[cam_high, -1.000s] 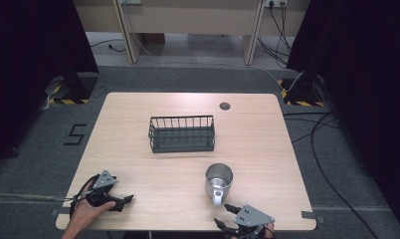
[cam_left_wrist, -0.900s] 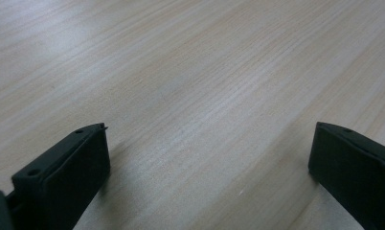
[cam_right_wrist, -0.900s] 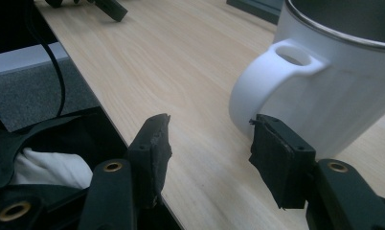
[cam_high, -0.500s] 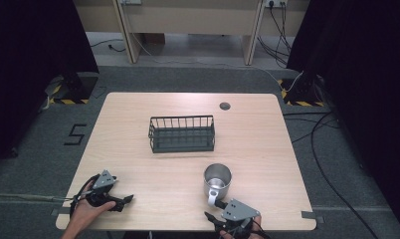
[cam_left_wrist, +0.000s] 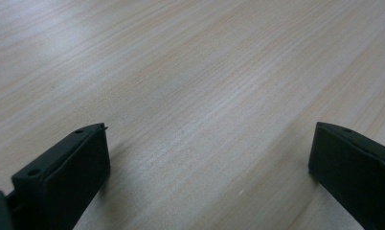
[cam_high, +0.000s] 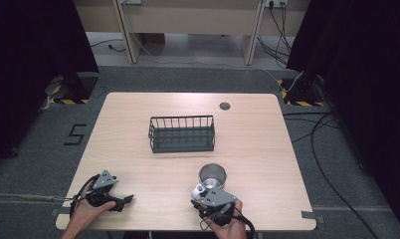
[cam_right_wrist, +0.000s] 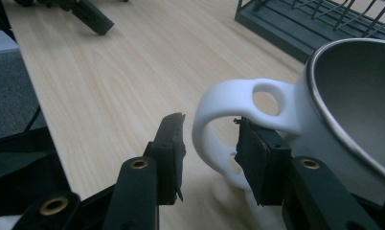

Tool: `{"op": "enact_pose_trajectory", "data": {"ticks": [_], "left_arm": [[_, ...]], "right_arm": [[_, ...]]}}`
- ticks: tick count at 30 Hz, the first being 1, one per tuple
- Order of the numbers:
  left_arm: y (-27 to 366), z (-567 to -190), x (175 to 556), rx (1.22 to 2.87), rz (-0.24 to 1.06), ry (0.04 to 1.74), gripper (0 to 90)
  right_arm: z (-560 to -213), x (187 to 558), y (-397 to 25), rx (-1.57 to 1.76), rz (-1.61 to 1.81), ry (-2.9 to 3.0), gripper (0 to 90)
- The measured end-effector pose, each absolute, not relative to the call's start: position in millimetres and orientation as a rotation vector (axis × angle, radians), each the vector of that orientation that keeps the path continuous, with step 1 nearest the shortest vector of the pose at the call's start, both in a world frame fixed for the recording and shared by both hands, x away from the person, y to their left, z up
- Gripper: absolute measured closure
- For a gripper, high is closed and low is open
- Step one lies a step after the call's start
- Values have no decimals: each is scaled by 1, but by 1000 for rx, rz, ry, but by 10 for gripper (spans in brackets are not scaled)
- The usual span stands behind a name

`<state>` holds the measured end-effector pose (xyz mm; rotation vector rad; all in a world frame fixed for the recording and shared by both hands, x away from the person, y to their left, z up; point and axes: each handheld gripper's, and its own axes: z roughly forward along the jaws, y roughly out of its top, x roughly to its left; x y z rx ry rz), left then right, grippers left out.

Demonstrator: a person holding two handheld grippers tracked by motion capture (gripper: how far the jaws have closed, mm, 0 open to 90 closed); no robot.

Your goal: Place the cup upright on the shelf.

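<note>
The right tongs straddle the white handle of a steel-lined mug near the worktop's front edge, jaws apart, not pinching. The left tongs lie spread wide at the front left. A wire rack sits mid-worktop.

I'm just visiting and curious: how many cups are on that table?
1. A single mug with a white handle stands near the table's front edge, just before the wire basket. The right gripper has its jaws straddling the handle.
</note>
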<state>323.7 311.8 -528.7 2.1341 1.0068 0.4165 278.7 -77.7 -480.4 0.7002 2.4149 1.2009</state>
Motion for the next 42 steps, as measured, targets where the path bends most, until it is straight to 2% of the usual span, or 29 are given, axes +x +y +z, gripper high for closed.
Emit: {"op": "enact_pose_trajectory", "data": {"ticks": [6, 8, 9, 11, 12, 13, 27, 30, 32, 34, 42], "left_arm": [[312, -529, 324, 2134, 416, 1007, 0], [312, -529, 324, 2134, 417, 1006, 0], [312, -529, 324, 2134, 417, 1006, 0], [312, -529, 324, 2133, 416, 1005, 0], [312, -529, 324, 2133, 416, 1005, 0], [312, -529, 324, 2134, 416, 1004, 0], [312, -529, 324, 2134, 416, 1003, 0], [312, -529, 324, 2134, 416, 1003, 0], [312, -529, 324, 2135, 416, 1002, 0], [312, -529, 323, 2138, 414, 1001, 0], [312, -529, 323, 2138, 414, 1000, 0]], "right_arm": [[-480, 286, -65, 702, 1200, 2418, 593], [-480, 285, -60, 711, 1208, 2423, 526], [-480, 285, -60, 711, 1208, 2423, 526], [-479, 281, -60, 730, 1211, 2428, 433], [-479, 281, -60, 730, 1211, 2428, 433], [-477, 276, -63, 736, 1225, 2427, 394], [-460, 253, -106, 789, 1346, 2282, 321], [-455, 253, -114, 803, 1364, 2244, 275], [-453, 255, -121, 820, 1363, 2198, 191], [-452, 258, -125, 840, 1377, 2163, 150], [-454, 274, -132, 874, 1432, 2115, 151]]}}
